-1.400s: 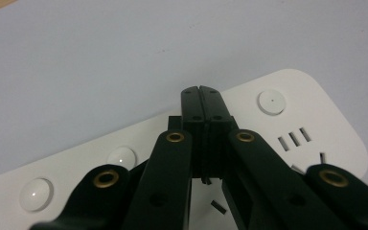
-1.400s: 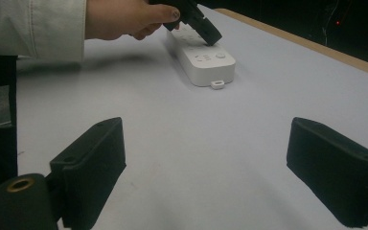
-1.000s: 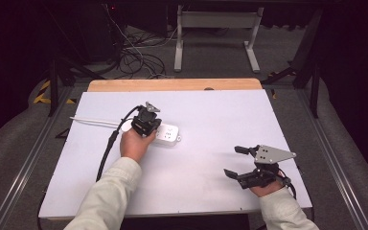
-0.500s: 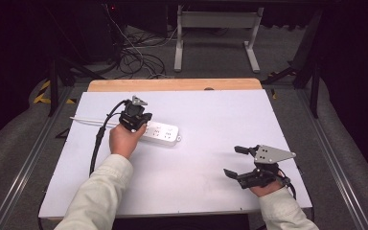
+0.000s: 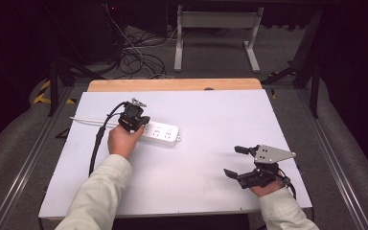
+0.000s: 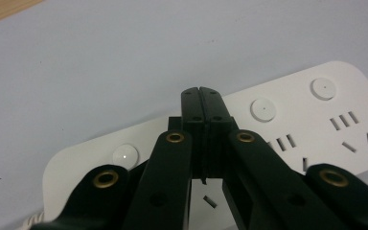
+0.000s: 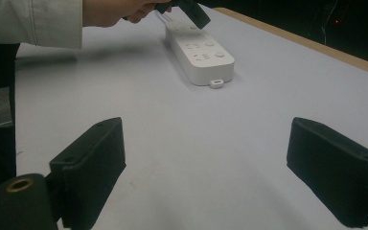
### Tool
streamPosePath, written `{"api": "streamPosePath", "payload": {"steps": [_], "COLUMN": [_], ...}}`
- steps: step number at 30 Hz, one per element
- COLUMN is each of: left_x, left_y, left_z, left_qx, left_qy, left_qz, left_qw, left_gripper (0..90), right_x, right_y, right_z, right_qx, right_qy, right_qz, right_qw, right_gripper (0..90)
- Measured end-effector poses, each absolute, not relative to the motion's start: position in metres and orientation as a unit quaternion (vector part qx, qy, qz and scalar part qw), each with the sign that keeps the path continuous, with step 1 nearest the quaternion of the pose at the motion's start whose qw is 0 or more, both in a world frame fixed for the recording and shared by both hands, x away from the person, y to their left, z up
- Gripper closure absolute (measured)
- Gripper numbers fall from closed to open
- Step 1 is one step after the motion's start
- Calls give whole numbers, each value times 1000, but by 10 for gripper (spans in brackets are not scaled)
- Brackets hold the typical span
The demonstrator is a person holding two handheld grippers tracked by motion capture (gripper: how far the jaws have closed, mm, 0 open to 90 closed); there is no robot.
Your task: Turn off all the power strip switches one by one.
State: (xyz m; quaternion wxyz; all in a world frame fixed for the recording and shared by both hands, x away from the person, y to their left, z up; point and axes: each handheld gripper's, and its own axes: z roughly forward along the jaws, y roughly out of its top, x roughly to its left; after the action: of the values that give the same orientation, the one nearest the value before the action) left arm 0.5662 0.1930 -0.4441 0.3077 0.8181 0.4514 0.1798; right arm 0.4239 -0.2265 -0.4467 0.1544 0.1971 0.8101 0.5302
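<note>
Power strip (image 6: 287, 120): smooth white plastic. Table (image 5: 211, 115): matt white top, wood edge. Jaws: matt black.

One power strip (image 5: 160, 133) on one white surface (image 5: 211, 187). On the strip, three round buttons (image 6: 263, 109). Two grippers: left gripper (image 5: 133, 120), right gripper (image 5: 236, 161). Two hands, two pale sleeves (image 5: 96, 196). One cord (image 5: 88, 121) on the strip.
</note>
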Motion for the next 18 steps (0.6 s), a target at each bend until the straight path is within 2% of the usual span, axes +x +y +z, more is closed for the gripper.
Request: {"api": "streamPosePath", "payload": {"steps": [18], "left_x": [567], "left_y": [189], "left_z": [-452], "left_qx": [819], "left_qy": [449], "left_qz": [186], "left_qw": [304], "left_gripper": [900], "right_x": [424], "right_y": [-227], "right_z": [-447], "right_qx": [196], "right_qy": [810], "right_qz": [531], "right_qw": [155], "right_gripper": [135]}}
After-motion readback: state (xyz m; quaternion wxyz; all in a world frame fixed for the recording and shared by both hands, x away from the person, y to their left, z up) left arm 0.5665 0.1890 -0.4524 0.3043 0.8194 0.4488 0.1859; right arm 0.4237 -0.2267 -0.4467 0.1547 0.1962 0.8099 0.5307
